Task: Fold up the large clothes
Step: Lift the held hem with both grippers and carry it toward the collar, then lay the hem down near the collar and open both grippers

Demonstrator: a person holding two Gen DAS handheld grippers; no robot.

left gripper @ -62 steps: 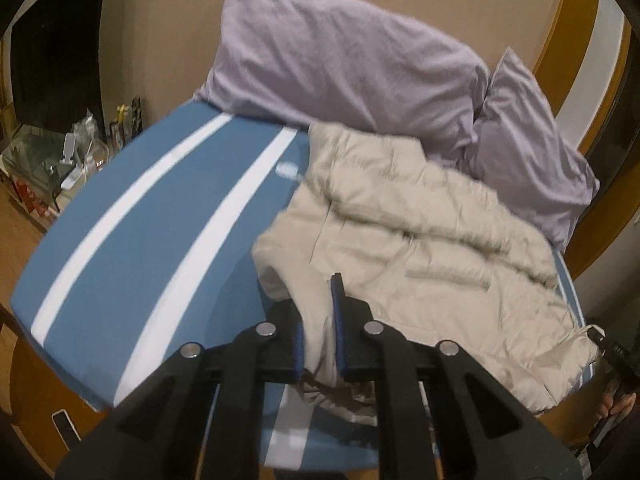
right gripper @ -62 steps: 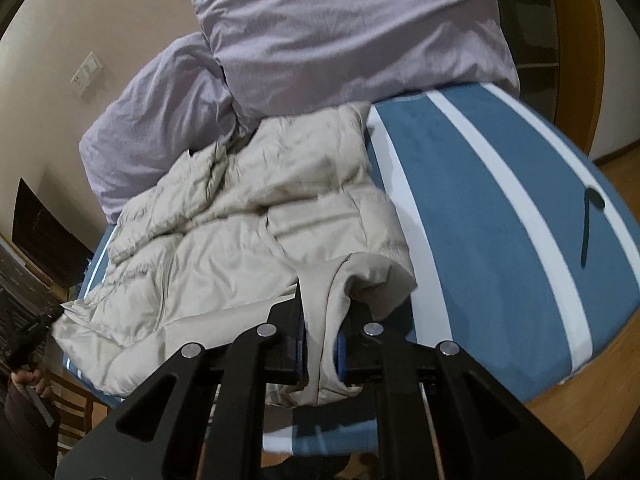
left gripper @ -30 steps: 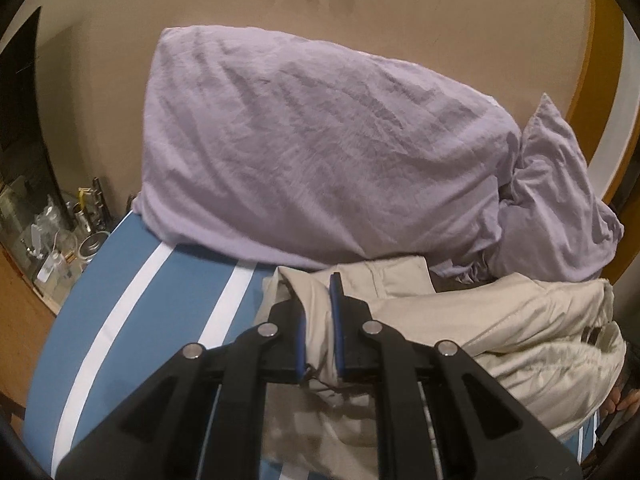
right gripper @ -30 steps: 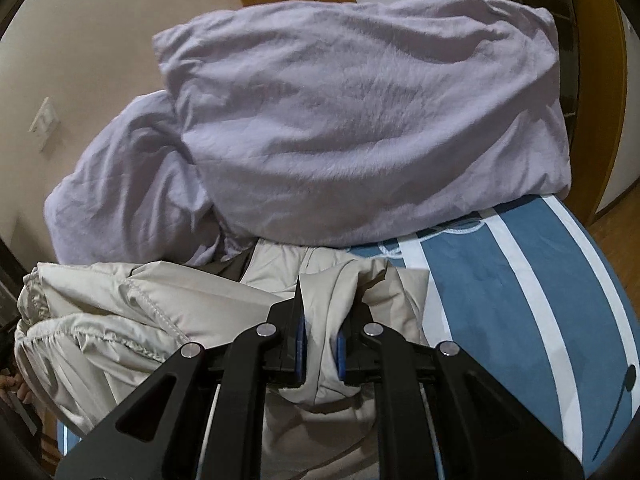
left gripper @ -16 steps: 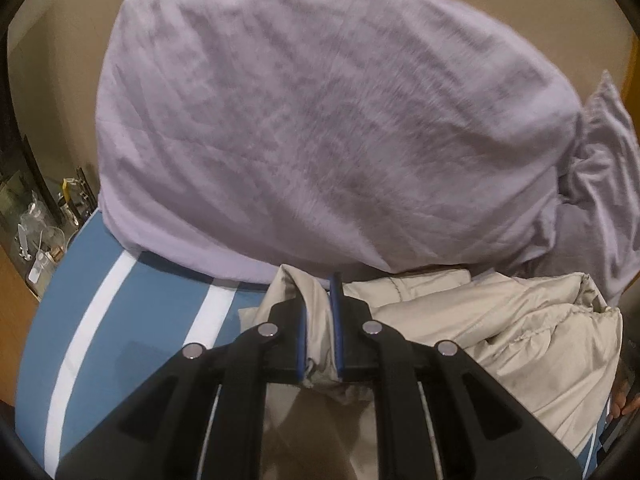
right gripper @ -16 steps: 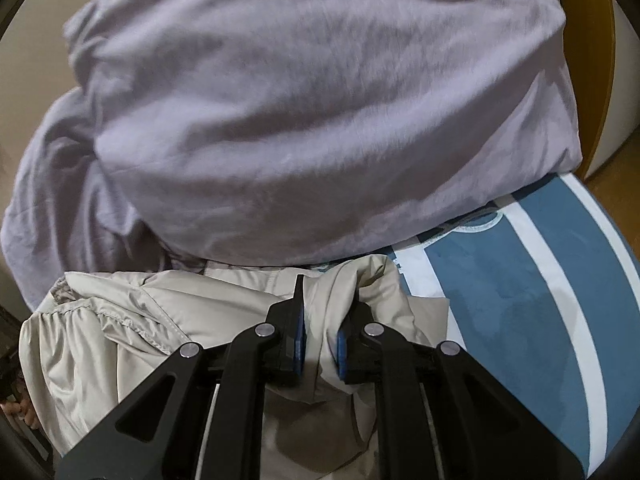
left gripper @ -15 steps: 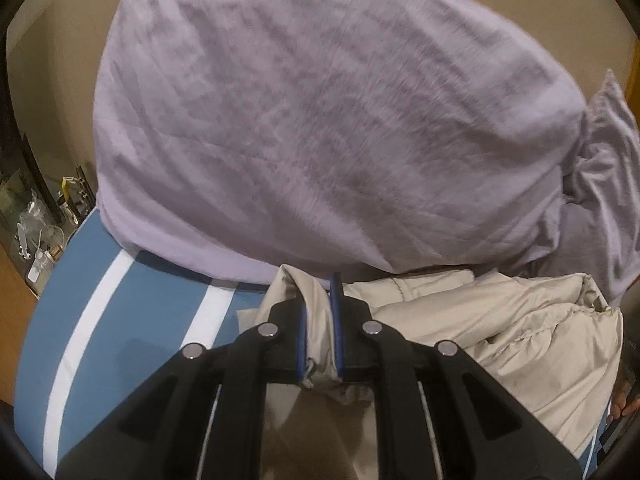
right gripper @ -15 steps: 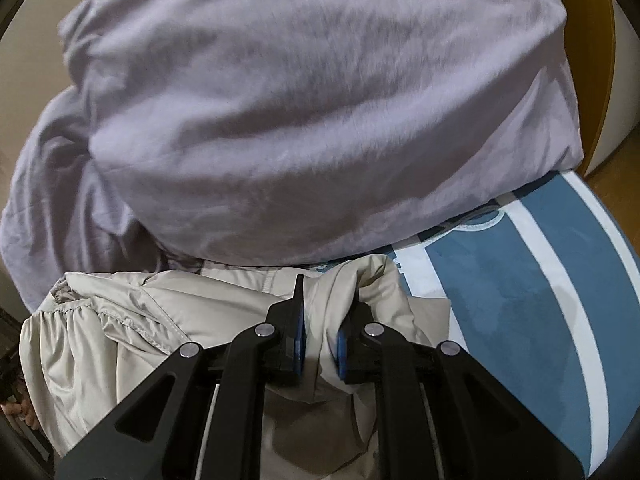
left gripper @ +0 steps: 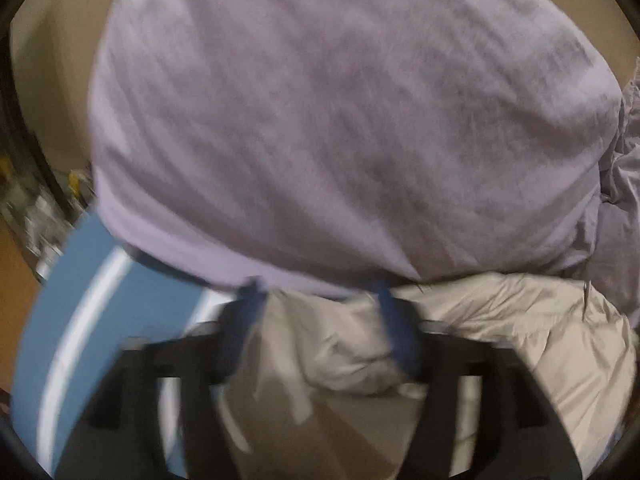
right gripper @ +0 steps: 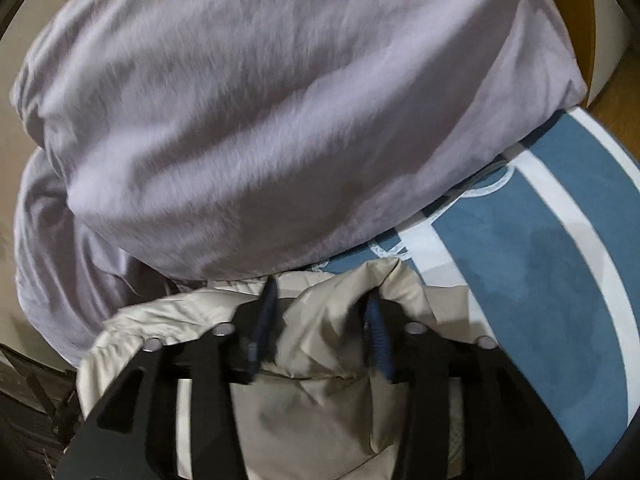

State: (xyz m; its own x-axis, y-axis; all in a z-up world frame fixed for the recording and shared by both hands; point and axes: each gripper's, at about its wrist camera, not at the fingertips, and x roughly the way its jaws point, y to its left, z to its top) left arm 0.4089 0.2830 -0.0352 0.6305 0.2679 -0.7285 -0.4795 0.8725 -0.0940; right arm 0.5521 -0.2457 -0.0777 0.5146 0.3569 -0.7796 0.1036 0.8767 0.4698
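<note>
Blue bedding with white stripes [left gripper: 76,300] covers the bed we are working over, and in the left wrist view it fills the lower left of the frame, with a strip of beige wall [left gripper: 52,92] and some blurred clutter at the left edge. Most of that frame, from the top down past the middle, is taken by a big lilac pillow [left gripper: 340,120], and a second crumpled lilac pillow [left gripper: 616,216] sits at the right edge. Our beige padded jacket [left gripper: 500,340] lies bunched along the bottom centre and right, pushed up against the foot of the big pillow. Our left gripper [left gripper: 316,320] is smeared by motion; its jaws are opening, the blue pads stand apart, and a fold of the jacket lies loose between them without being pinched.

From the right wrist view the big pillow [right gripper: 280,120] again fills the upper frame, the striped bedding [right gripper: 540,280] curves down the right side, and the jacket [right gripper: 320,420] is heaped at the bottom centre and lower left. Our right gripper [right gripper: 322,316] also has its jaws opening, pads apart, with a puffed ridge of jacket rising between them and no pad pressing on it. Wooden trim [right gripper: 580,20] shows in the upper right corner.
</note>
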